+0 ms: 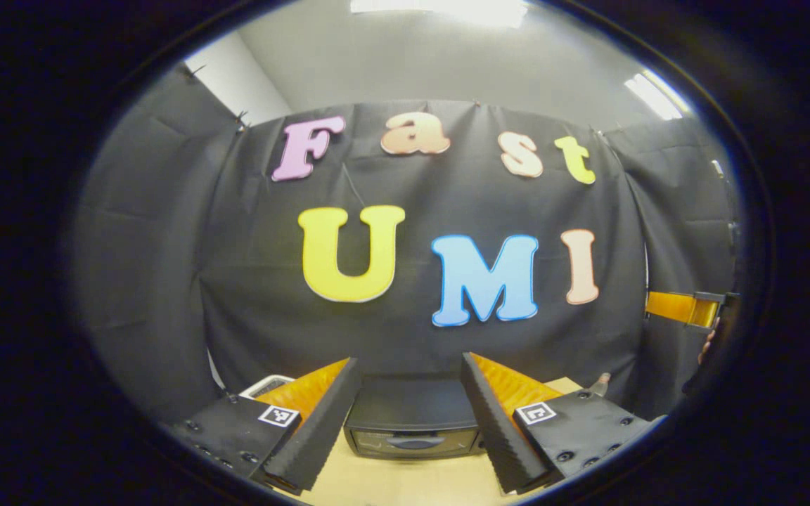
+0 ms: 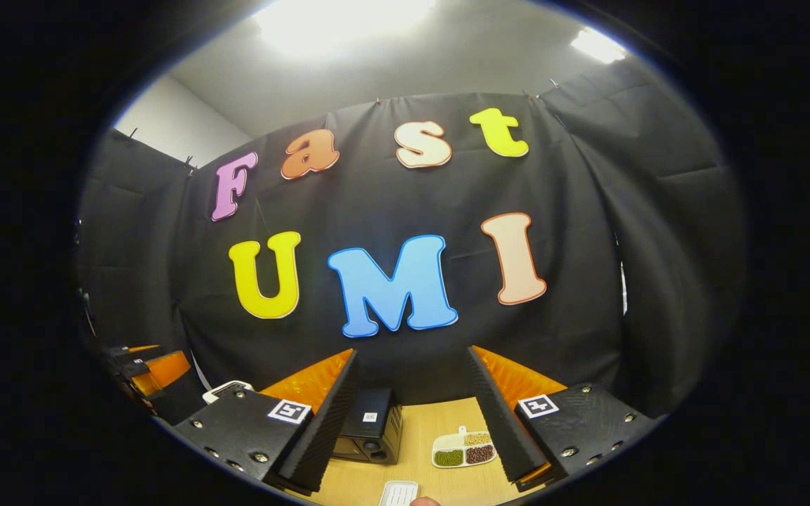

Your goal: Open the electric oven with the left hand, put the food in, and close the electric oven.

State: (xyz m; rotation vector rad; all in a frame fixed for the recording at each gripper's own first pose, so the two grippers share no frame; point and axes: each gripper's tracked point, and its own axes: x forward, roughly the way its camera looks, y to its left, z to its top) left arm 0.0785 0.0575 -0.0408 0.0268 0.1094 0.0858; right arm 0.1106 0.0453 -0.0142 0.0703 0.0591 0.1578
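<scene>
Looking at the oven [image 1: 413,422], it sits shut on the wooden table [image 1: 391,481], dead ahead of the left gripper [image 1: 412,414], whose jaws are spread wide with nothing in them. Its door is probably rigid and hinged, so I'd grab the handle [image 1: 415,443] across the front. The right gripper [image 2: 412,414] is equally wide open and empty, and the food tray [image 2: 463,448] just right of the oven looks light but spillable.

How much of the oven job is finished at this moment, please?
Nothing looks done yet. The electric oven stands closed on the table. Both the left gripper and right gripper hang above, jaws open and empty. The food tray waits beside the oven. Opening, loading and closing all remain.
</scene>
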